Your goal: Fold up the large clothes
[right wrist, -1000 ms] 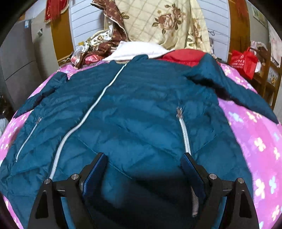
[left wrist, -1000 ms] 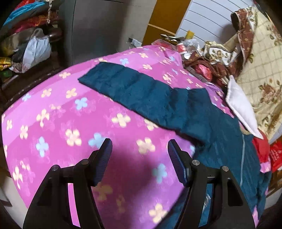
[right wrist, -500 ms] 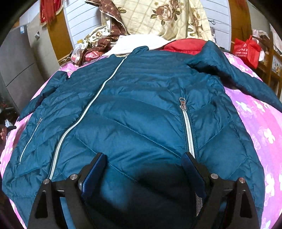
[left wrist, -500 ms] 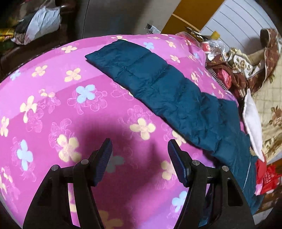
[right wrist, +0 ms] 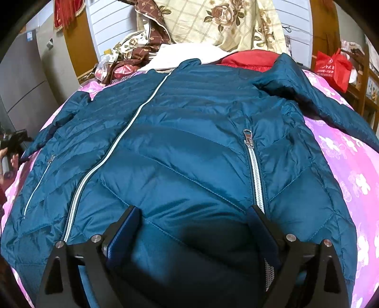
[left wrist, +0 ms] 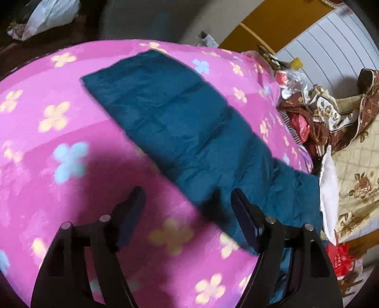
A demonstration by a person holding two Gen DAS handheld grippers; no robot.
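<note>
Left wrist view, my left gripper [left wrist: 187, 208]: jaws opening, nothing between them, above pink flowered blanket [left wrist: 71, 180].
Sleeve [left wrist: 180, 123]: flat on the blanket, beyond my left jaws.
Right wrist view, my right gripper [right wrist: 194, 229]: jaws wide and opening over the hem, pads not pressing.
Teal jacket [right wrist: 189, 147]: spread front-up, zipped.
Far: floral quilt [right wrist: 225, 21].

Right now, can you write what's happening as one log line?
step: before first fold | jacket: flat, zipped | left hand-held gripper: opening, by sleeve | right hand-held gripper: opening, over hem, not gripping
</note>
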